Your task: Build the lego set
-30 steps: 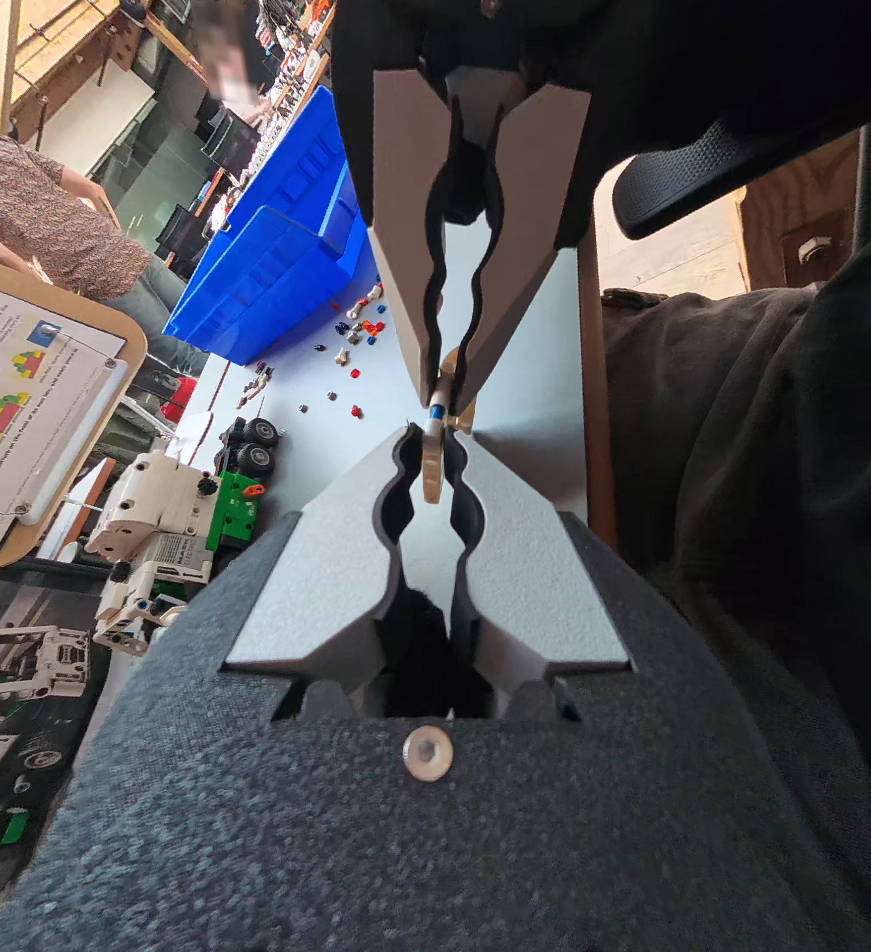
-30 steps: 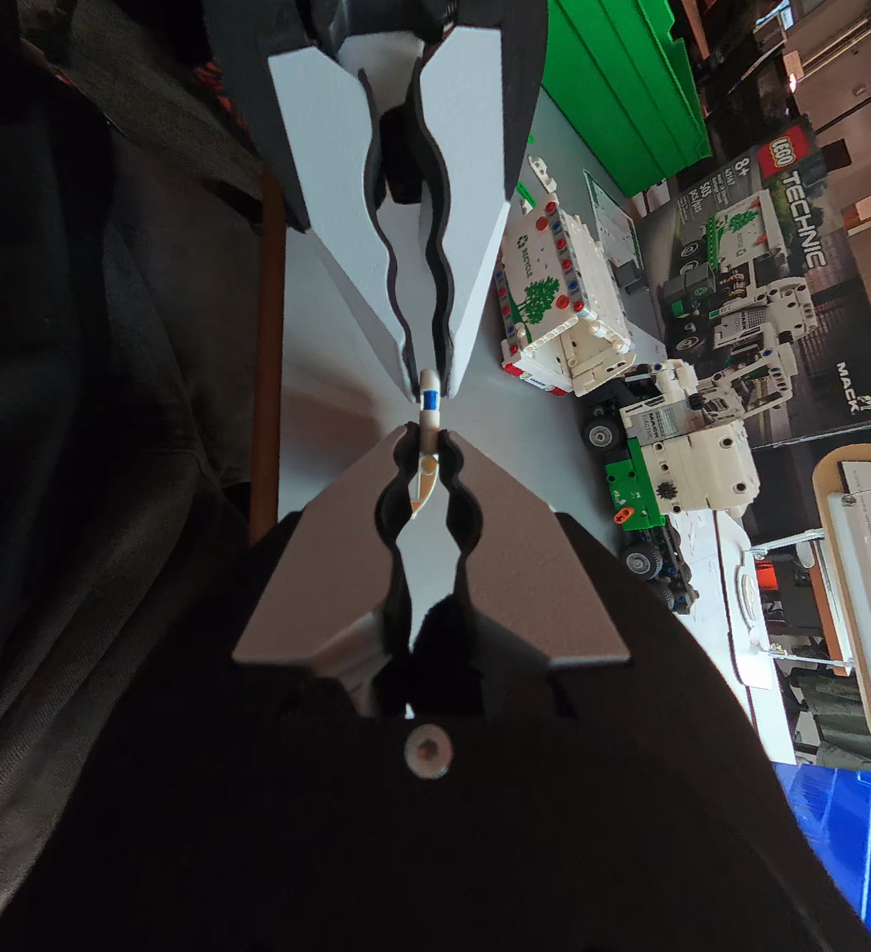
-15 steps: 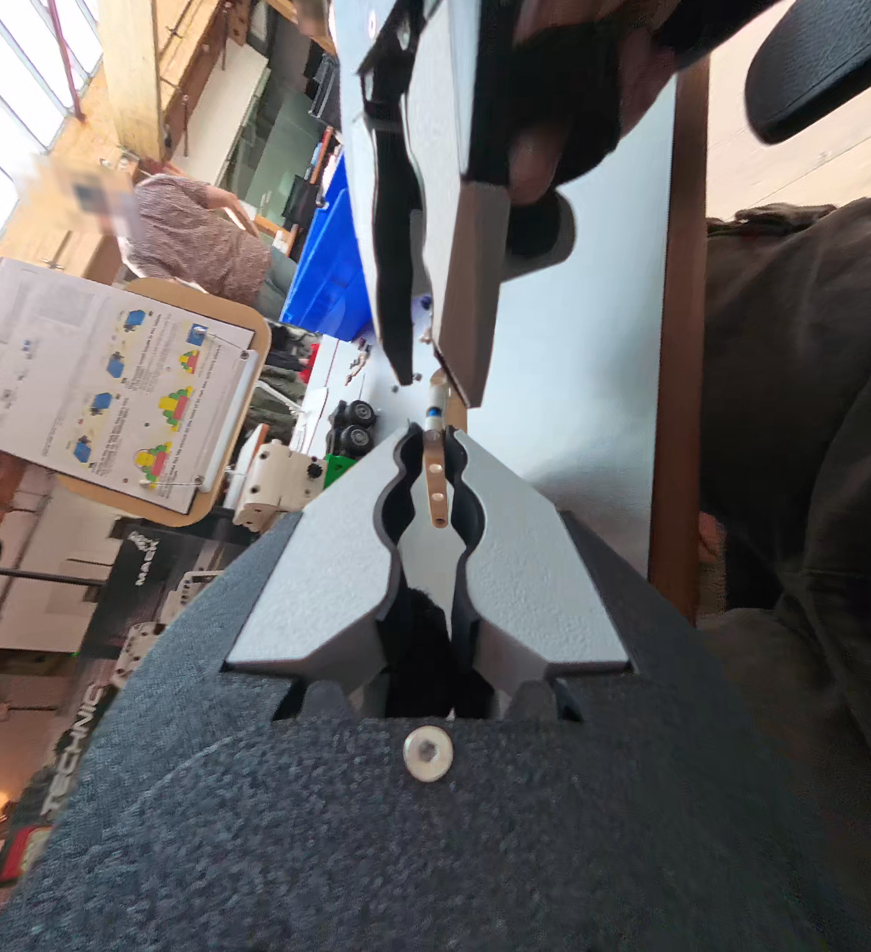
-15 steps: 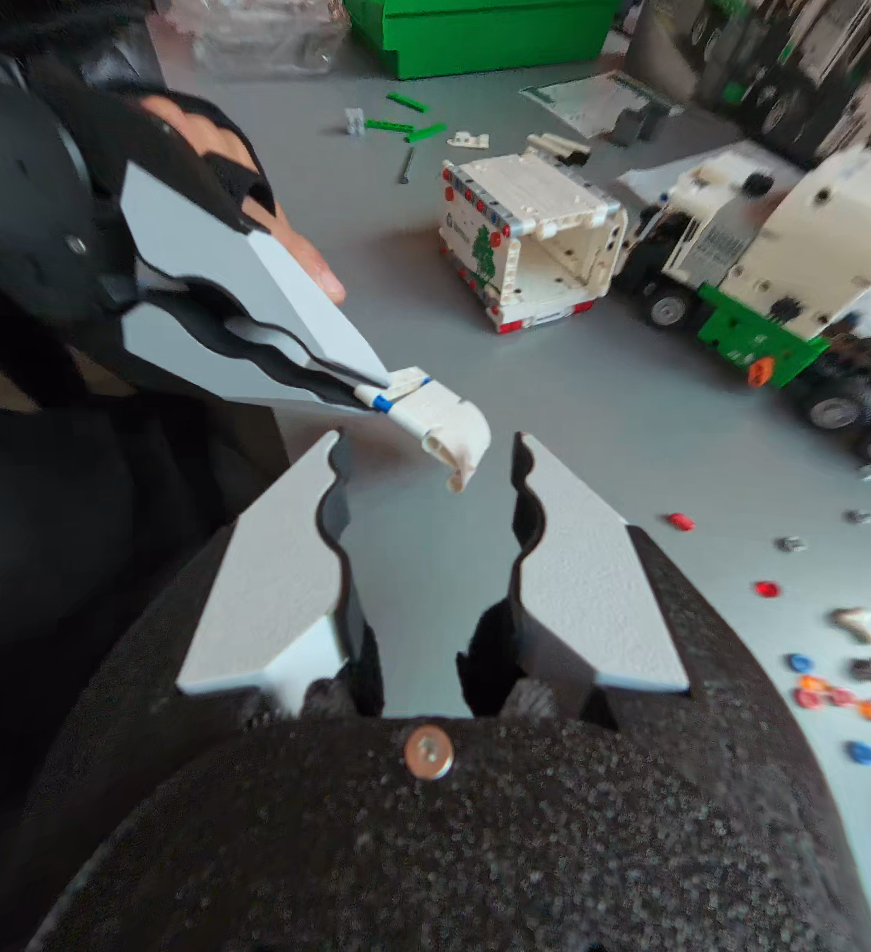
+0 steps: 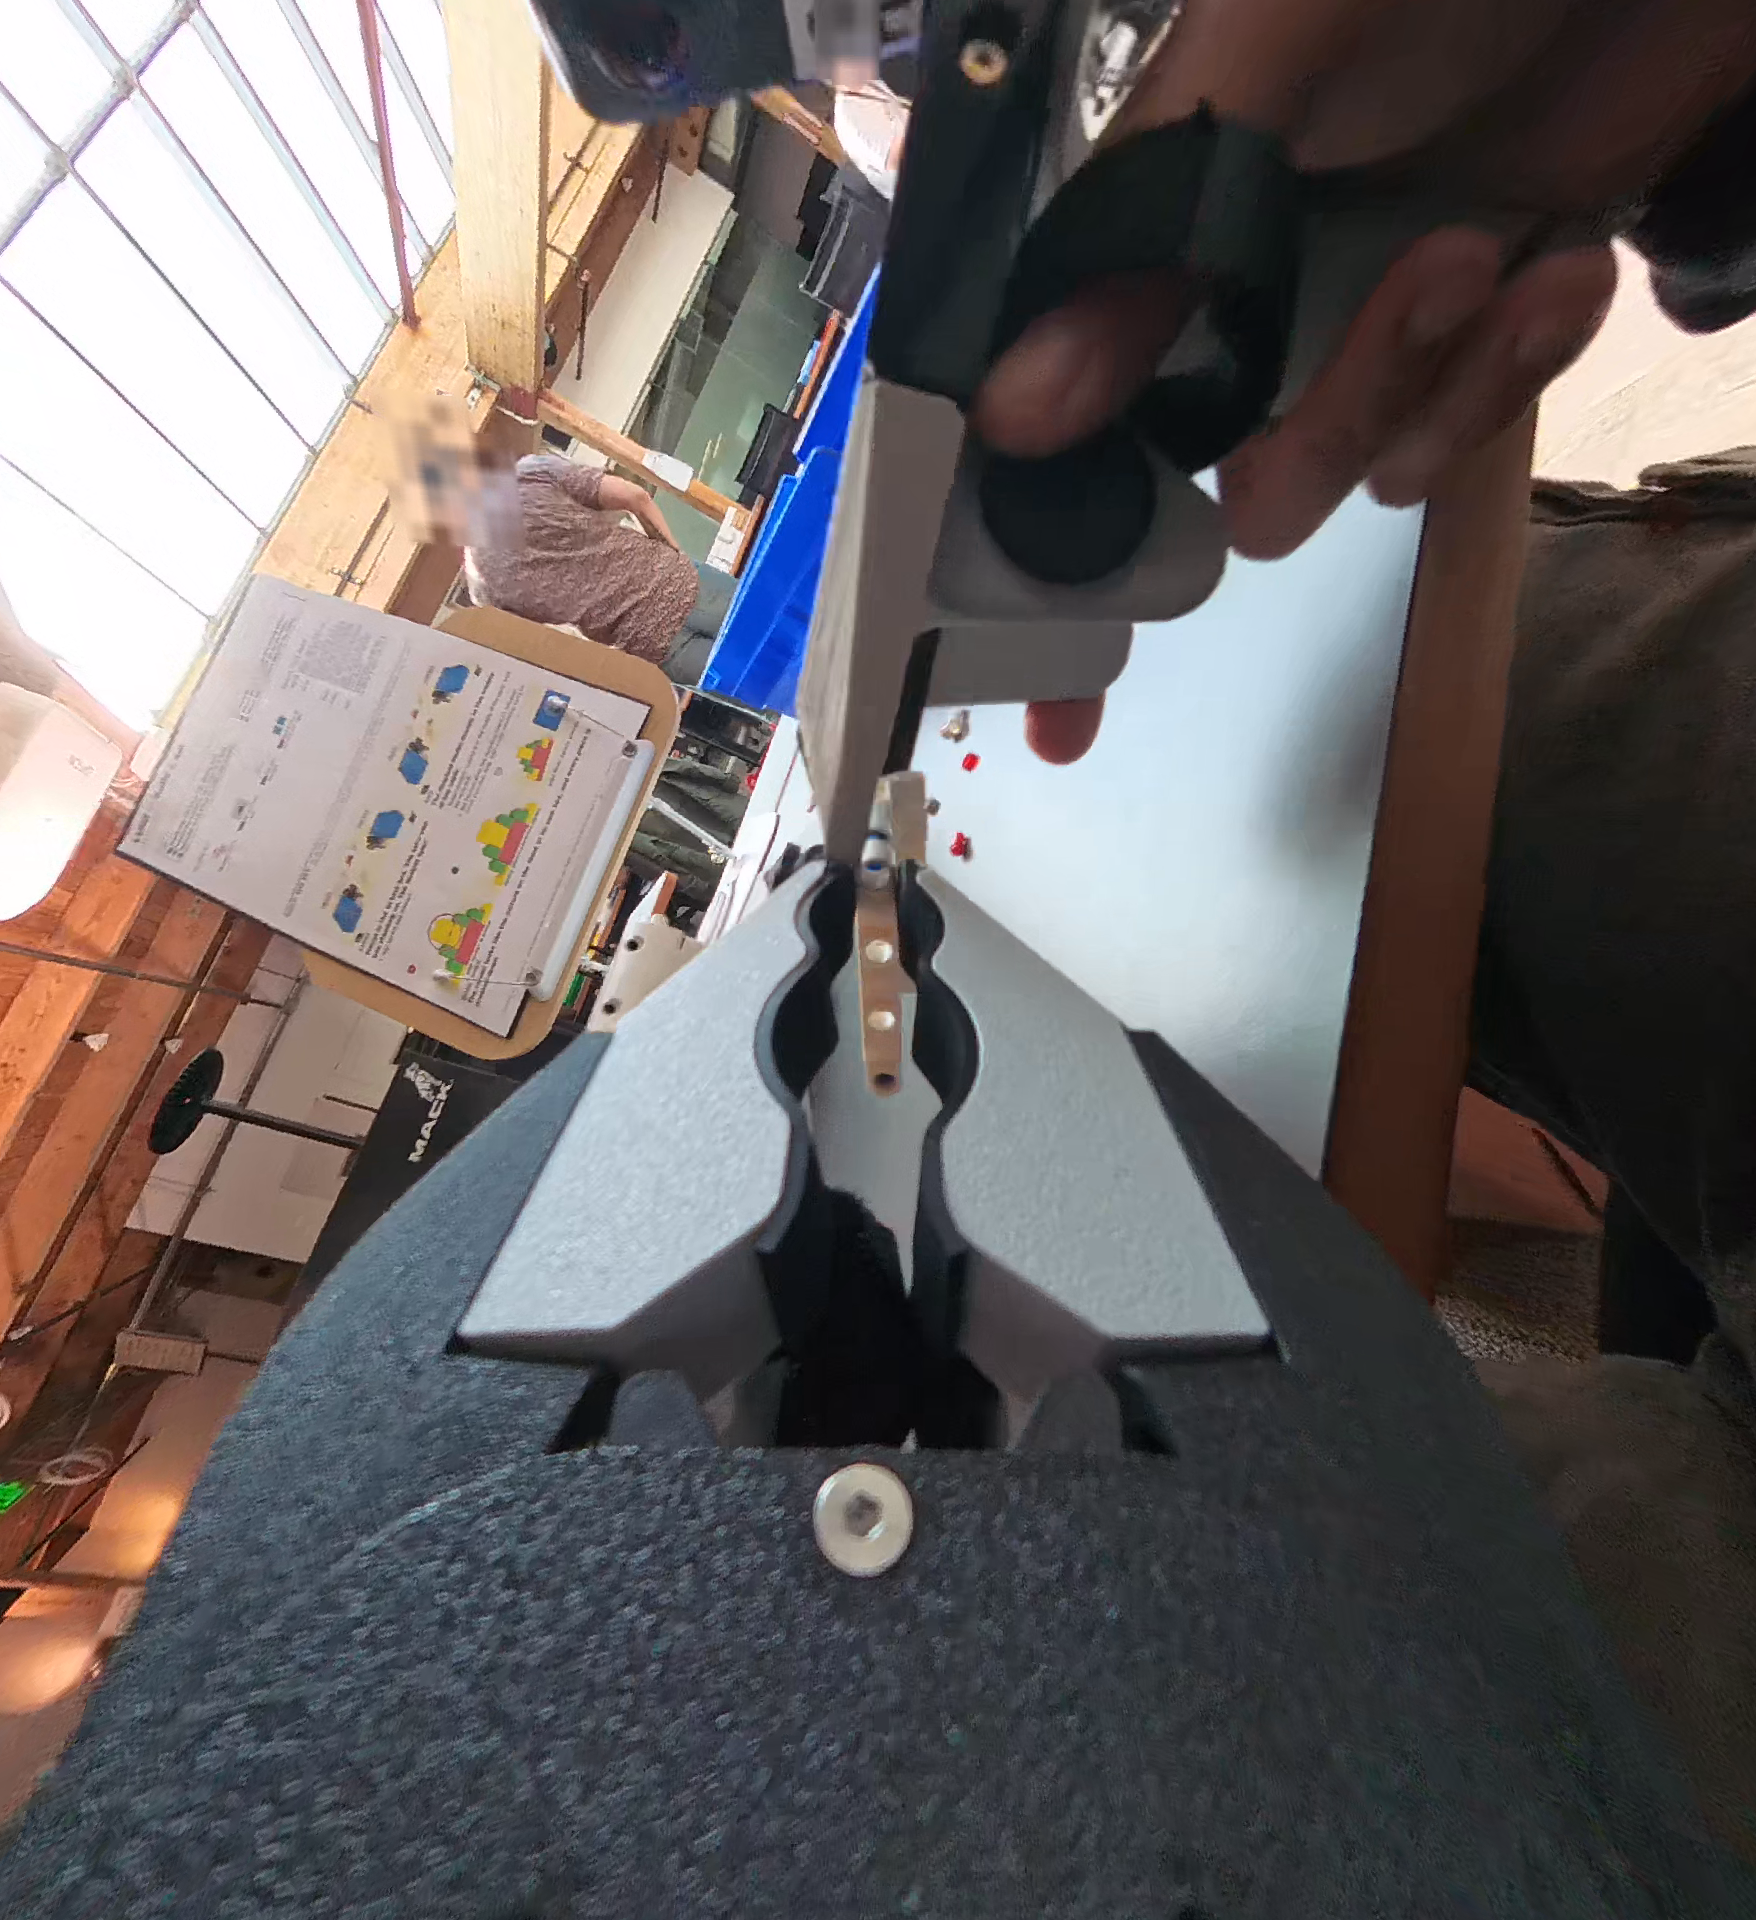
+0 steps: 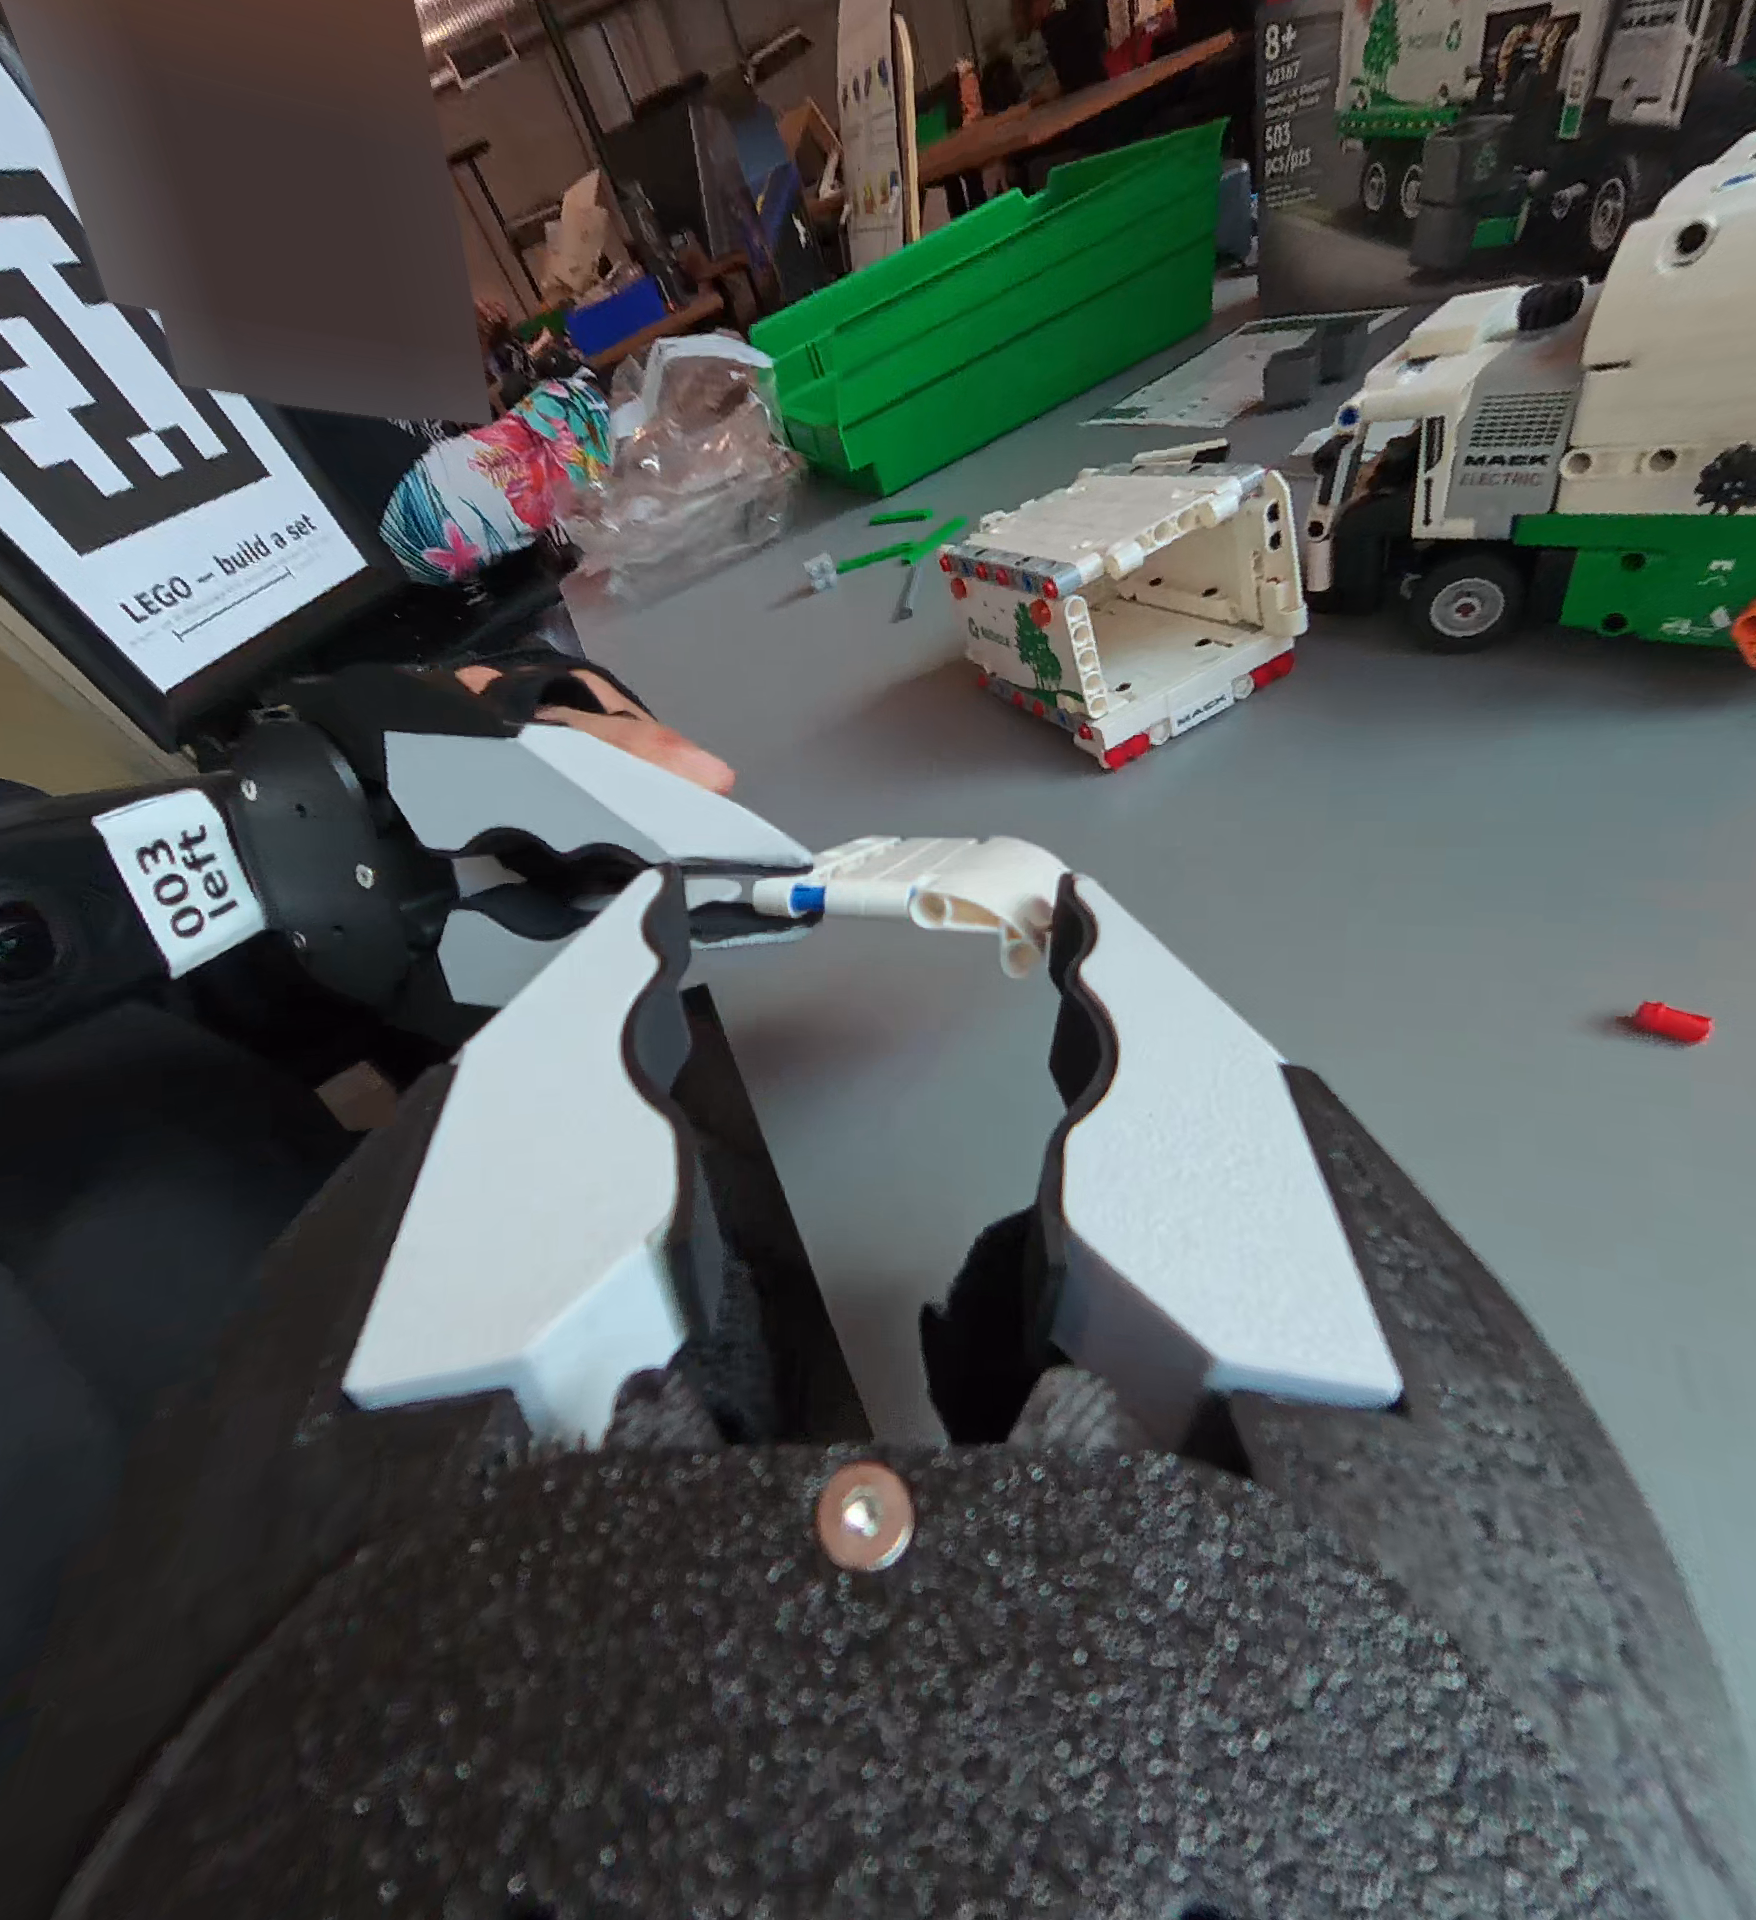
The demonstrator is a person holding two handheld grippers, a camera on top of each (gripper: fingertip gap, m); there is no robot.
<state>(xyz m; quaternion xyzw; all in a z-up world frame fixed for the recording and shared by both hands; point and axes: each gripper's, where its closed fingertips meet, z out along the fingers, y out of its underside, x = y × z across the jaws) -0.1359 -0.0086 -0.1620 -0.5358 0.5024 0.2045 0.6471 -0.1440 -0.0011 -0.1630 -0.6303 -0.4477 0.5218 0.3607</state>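
My left gripper (image 5: 869, 883) is shut on a small white angled lego beam (image 5: 879, 977) with a blue pin in it. In the right wrist view the left gripper (image 6: 786, 883) comes in from the left and holds the beam (image 6: 926, 883) level above the grey table (image 6: 1373, 935). My right gripper (image 6: 863, 899) is open, with one fingertip on each side of the beam's bent end; I cannot tell whether they touch it. In the left wrist view the right gripper (image 5: 869, 665) shows side-on from above, held by a gloved hand.
A white lego container body (image 6: 1123, 613) lies on its side mid-table, with the white and green truck (image 6: 1580, 468) to its right. A green bin (image 6: 988, 322), plastic bags (image 6: 687, 457) and the set box (image 6: 1476, 125) stand behind. A red pin (image 6: 1669, 1023) lies at the right. A clipboard with instructions (image 5: 406, 810) and a blue bin (image 5: 780, 561) show in the left wrist view. Left and right tips are no more than a few centimetres apart.
A second ago both grippers were shut on the beam. The right gripper has opened and swung round; the left gripper still holds the beam, now between the right fingertips.
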